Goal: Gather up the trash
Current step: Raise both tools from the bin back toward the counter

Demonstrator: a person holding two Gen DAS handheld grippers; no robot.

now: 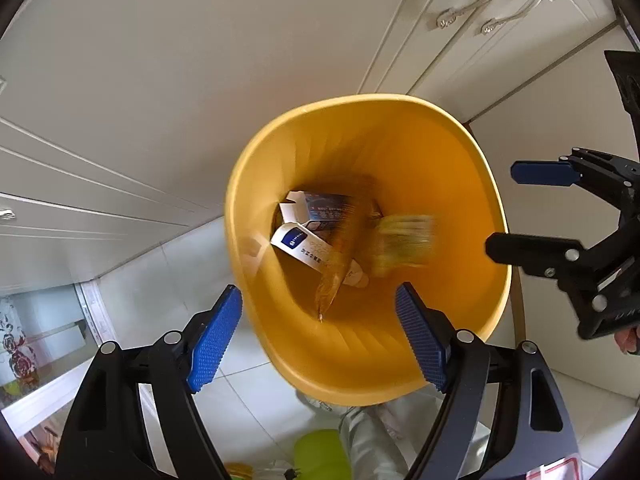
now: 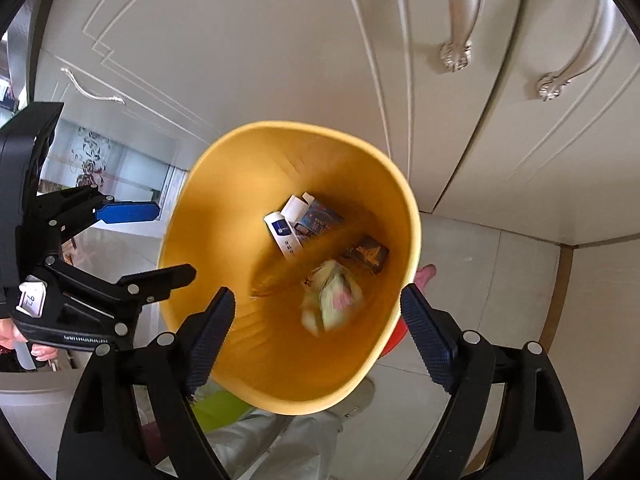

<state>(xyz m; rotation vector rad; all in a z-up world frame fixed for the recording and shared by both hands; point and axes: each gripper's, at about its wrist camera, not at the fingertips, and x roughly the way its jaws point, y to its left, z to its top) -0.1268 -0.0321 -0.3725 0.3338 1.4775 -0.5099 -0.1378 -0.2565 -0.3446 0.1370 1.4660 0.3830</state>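
Trash in yellow bin [image 1: 472, 168], both grippers empty above it.
L gripper [image 1: 318, 338] jaws spread wide w/ nothing between, pointing down over bin's near rim; R gripper [image 2: 318, 342] jaws likewise wide apart, holding nothing, bin interior seen thru the gap. Inside bin: white-blue box [image 1: 304, 246], dark blue carton [image 1: 324, 206], small dark packet [image 2: 368, 254], amber wrapper [image 1: 334, 276] and a blurred yellow-green wrapper [image 2: 334, 302], neither touching any pad. Bin stands on tiled floor [image 1: 160, 276] beside cream cabinet doors [image 2: 280, 40].
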